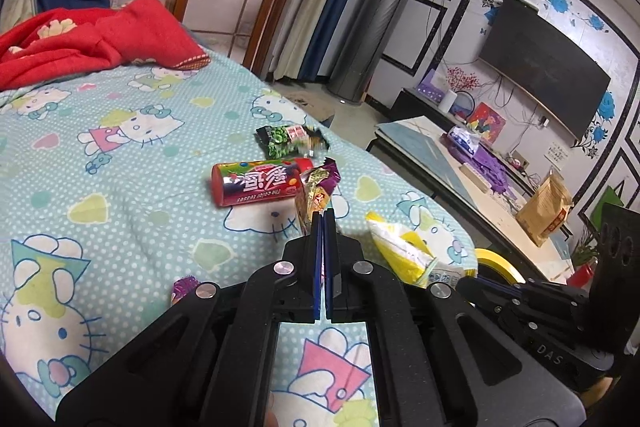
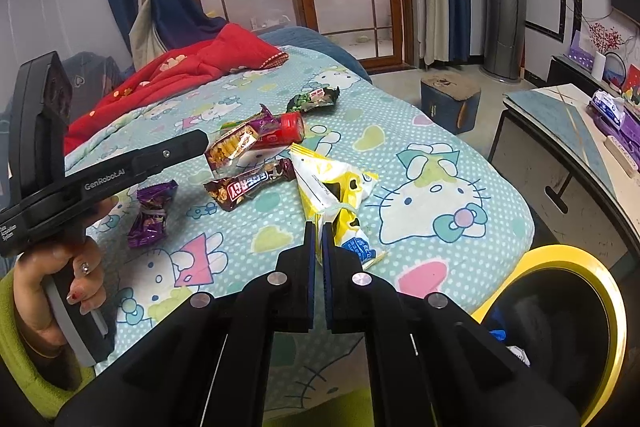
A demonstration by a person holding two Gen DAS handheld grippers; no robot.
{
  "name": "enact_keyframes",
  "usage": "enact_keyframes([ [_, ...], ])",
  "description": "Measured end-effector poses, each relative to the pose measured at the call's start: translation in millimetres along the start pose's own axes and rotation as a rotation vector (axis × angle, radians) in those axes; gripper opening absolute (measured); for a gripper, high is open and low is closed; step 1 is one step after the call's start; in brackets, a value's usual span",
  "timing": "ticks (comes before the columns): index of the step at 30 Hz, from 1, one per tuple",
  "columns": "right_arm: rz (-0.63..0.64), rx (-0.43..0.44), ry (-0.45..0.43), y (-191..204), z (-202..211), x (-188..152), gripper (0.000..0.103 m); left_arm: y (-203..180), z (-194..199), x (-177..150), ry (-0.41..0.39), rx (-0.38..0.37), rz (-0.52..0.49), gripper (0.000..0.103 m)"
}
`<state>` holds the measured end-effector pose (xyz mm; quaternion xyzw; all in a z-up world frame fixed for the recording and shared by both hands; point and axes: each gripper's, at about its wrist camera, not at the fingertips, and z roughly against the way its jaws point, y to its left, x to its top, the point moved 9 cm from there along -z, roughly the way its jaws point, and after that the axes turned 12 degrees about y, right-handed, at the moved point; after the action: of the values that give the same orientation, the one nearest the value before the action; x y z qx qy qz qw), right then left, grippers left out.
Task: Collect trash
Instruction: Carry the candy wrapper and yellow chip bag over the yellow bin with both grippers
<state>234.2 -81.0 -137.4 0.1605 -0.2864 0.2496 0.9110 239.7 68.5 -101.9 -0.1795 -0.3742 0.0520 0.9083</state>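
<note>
Snack trash lies on a Hello Kitty bedsheet. My left gripper is shut on a purple-and-yellow snack wrapper, held above the sheet; it also shows in the right wrist view. My right gripper is shut on a yellow-and-white wrapper, which still rests on the bed; it also shows in the left wrist view. A red candy tube, a green pea packet, a brown energy bar wrapper and a small purple wrapper lie on the sheet.
A yellow-rimmed trash bin stands at the bed's near right corner. A red blanket is bunched at the far side. A low table with a brown bag, and a TV wall, are to the right.
</note>
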Motion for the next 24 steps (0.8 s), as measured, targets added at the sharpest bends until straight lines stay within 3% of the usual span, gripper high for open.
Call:
enact_keyframes([
  [24, -0.032, 0.006, -0.096, -13.0, 42.7, 15.9, 0.003, -56.6, 33.9, -3.2, -0.047, -0.08, -0.096, 0.0],
])
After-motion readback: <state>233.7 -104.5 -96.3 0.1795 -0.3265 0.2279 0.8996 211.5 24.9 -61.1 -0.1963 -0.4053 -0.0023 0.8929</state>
